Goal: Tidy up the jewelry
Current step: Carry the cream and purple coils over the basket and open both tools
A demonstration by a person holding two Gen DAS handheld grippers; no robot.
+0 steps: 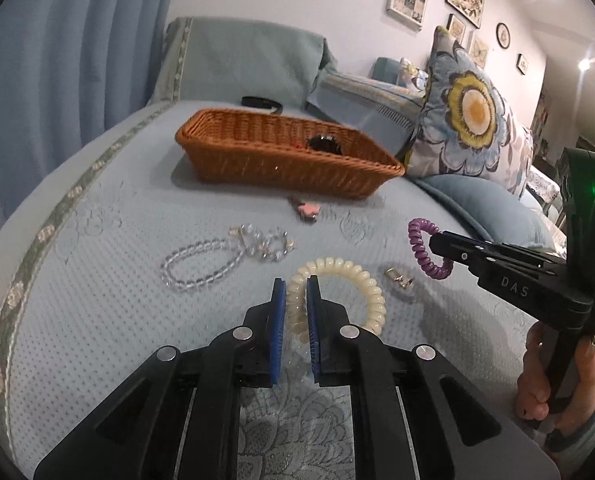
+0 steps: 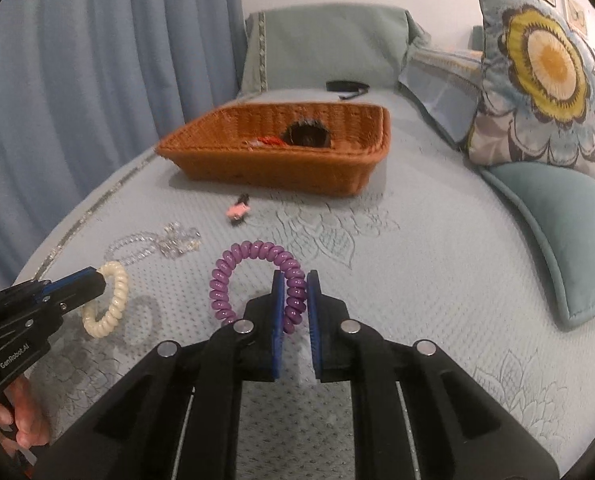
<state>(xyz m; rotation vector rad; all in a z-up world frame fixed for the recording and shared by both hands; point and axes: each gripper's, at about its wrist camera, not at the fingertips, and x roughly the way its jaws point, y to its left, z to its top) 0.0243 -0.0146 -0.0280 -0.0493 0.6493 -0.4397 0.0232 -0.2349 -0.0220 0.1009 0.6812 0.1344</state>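
- Wicker basket (image 1: 281,156) sits on the bed (image 1: 97,240), with a dark item and something red inside.
- Left tool (image 1: 296,300) is clamped on the cream coil (image 1: 361,280), in front of the basket.
- Right tool (image 2: 296,292) is clamped on the purple coil (image 2: 233,264), also in front of the basket.
- Clear beads (image 1: 201,264) and a pink clip (image 1: 307,210) lie on the bed in front of the basket.
- A black band (image 1: 261,102) lies behind the basket.

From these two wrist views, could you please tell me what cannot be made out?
- Wicker basket contents: left view, the near wall hides most of the dark item; right view, blurred.
- Small metal piece: left view, too small to identify.
- Clear beads: right view, blurred.
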